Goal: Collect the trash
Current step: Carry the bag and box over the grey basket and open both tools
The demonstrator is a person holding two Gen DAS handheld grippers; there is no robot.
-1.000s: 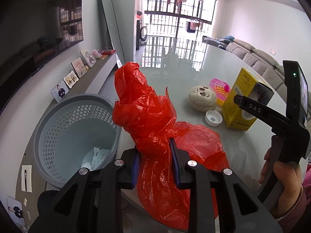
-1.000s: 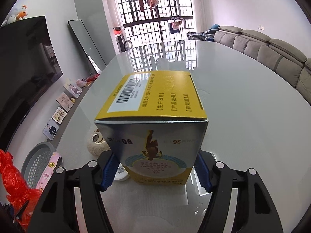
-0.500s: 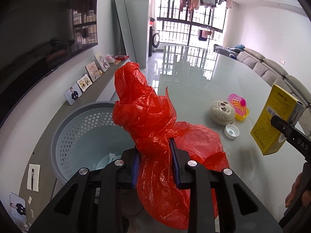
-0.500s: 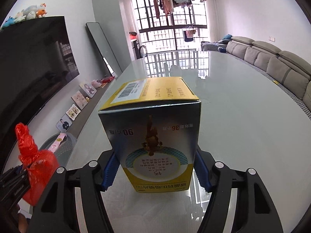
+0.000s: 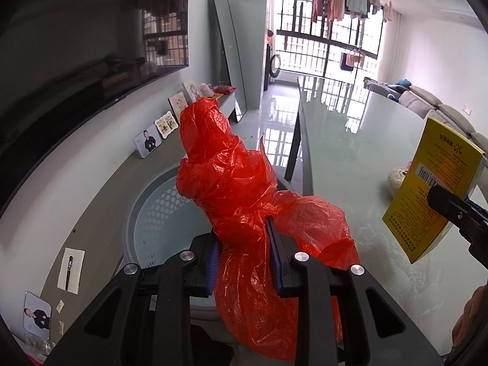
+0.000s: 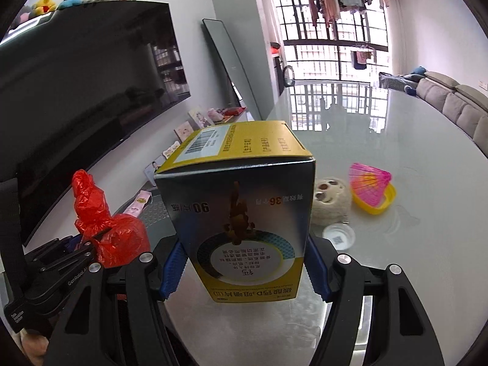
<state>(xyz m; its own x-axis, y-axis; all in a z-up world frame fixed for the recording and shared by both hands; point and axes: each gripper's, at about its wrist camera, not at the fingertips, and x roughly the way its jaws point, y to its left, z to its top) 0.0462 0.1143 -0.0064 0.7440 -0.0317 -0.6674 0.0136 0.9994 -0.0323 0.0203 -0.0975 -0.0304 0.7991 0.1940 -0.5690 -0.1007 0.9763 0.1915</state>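
Both tongs loaded: red bag on the left, yellow box on the right, beside the table edge.

The left tongs (image 5: 244,253) pinch a crumpled red plastic bag (image 5: 244,195) at its narrow waist; its long axis runs forward along the fingers, twisted top pointing up and away, fuller end hanging below the fingers, over a grey perforated basket (image 5: 158,210) on the floor beside the table (image 5: 366,158). The right tongs (image 6: 244,270) clamp a yellow box (image 6: 244,207) by its two side faces, held off the table near its left edge; its long axis points away from the camera, barcode face up, printed end face toward the lens and upside down. On the table beyond lie a cream ball (image 6: 331,202), a pink and yellow toy (image 6: 370,190) and a small white lid (image 6: 338,236).
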